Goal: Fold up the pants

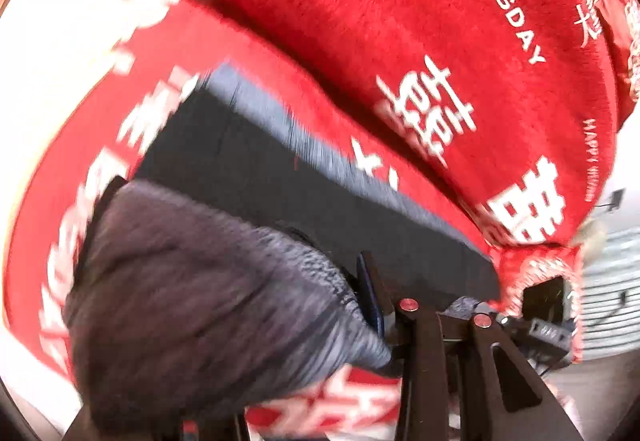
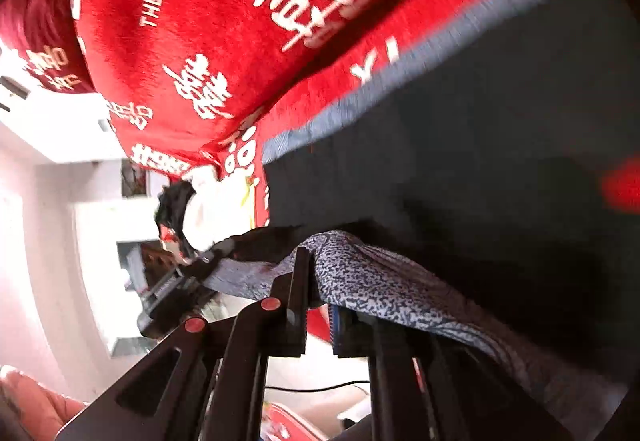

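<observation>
Pants [image 2: 400, 281], mottled grey fold pinched in closed right gripper [image 2: 316, 297], draped beside left gripper [image 1: 384, 305] (grip unclear), raised above red blanket [image 1: 400, 21] for folding.

left gripper [image 1: 384, 305]: clamped, angled down | right gripper [image 2: 320, 281]: clamped

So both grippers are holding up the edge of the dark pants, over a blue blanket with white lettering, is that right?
Not quite: the blanket is red with white lettering, not blue, as both wrist views show. The rest holds: the right gripper and the left gripper each have the grey patterned edge of the dark pants between their fingers.
</observation>
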